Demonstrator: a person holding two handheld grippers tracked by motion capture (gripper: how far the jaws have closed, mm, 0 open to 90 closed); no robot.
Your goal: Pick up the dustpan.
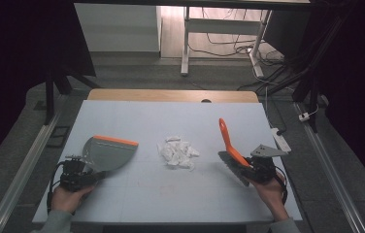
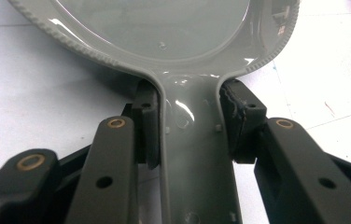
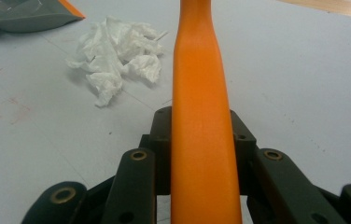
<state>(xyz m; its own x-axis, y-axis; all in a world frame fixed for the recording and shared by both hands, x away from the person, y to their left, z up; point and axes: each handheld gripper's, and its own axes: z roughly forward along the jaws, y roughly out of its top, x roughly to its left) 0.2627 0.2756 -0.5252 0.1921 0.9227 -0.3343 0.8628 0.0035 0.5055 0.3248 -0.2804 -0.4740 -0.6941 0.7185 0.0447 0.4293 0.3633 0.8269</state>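
The left gripper, at lower left of the high view, has its jaws clamped on the handle of a grey dustpan. The right gripper, lower right, pinches an orange brush by its handle. Crumpled white paper lies mid-tabletop between them.

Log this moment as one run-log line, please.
left gripper: shut on dustpan handle | right gripper: shut on orange brush handle | crumpled tissue: between them, untouched
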